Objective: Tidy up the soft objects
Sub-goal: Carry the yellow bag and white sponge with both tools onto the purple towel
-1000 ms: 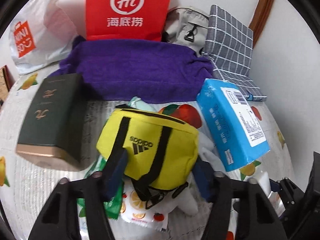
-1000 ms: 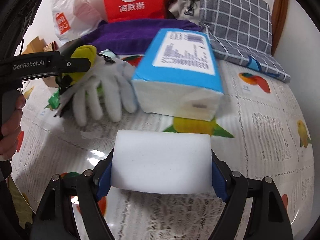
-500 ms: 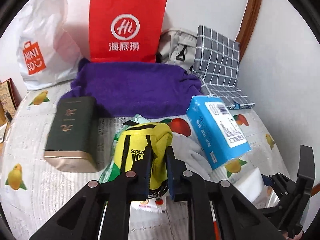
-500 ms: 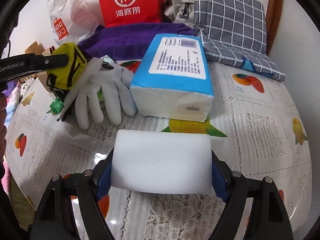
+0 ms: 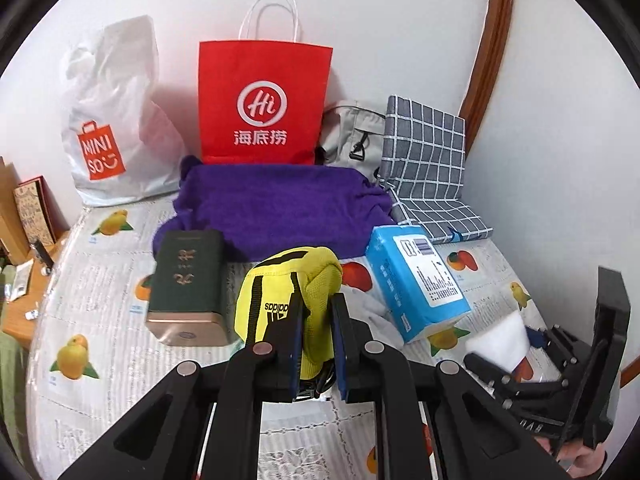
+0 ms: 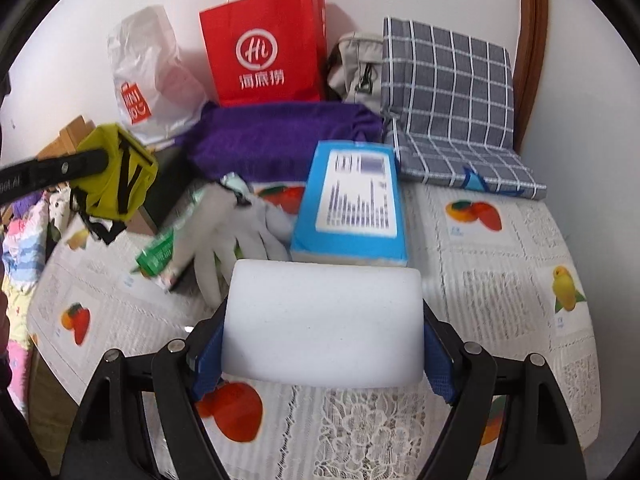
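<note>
My left gripper [image 5: 316,344] is shut on a small yellow pouch [image 5: 292,292] with black straps, lifted above the table; the same yellow pouch [image 6: 116,172] hangs at the left of the right wrist view. My right gripper [image 6: 322,332] is shut on a white sponge block [image 6: 322,324], which fills the gap between its blue pads. That white sponge [image 5: 500,338] also shows at the lower right of the left wrist view. A white glove [image 6: 228,224] lies flat on the table beside a blue tissue pack [image 6: 352,208]. A purple towel [image 5: 280,208] lies folded behind them.
A dark green tin [image 5: 186,284] stands left of the pouch. A red paper bag [image 5: 262,100], a white plastic bag [image 5: 116,120], a grey bag [image 5: 354,136] and a checked cushion [image 5: 424,160] line the back wall. A green wrapper [image 6: 160,252] lies by the glove.
The left gripper closed on the yellow pouch and lifted it off the glove. The right gripper rose with the sponge. Both views now take in more of the wall.
</note>
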Action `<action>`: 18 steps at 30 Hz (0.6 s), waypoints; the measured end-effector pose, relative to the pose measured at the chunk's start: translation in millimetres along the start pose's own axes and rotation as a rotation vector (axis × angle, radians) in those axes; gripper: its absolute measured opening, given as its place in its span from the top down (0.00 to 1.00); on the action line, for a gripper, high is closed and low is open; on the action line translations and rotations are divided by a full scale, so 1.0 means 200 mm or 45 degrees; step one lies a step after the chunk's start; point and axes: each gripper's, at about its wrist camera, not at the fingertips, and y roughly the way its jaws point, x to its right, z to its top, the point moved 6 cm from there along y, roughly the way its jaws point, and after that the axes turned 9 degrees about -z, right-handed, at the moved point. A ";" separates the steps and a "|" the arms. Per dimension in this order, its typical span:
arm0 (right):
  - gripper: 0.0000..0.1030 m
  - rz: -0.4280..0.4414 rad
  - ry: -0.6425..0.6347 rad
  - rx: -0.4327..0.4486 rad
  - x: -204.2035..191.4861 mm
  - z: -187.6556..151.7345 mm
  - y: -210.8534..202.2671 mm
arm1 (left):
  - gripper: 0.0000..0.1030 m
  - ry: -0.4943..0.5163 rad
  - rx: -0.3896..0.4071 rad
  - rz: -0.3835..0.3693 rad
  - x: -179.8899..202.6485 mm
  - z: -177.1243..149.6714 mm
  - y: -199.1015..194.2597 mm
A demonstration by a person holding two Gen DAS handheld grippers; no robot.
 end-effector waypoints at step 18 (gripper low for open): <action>0.22 0.001 0.012 0.075 -0.02 0.49 0.08 | 0.87 -0.001 0.031 0.140 -0.21 0.29 0.01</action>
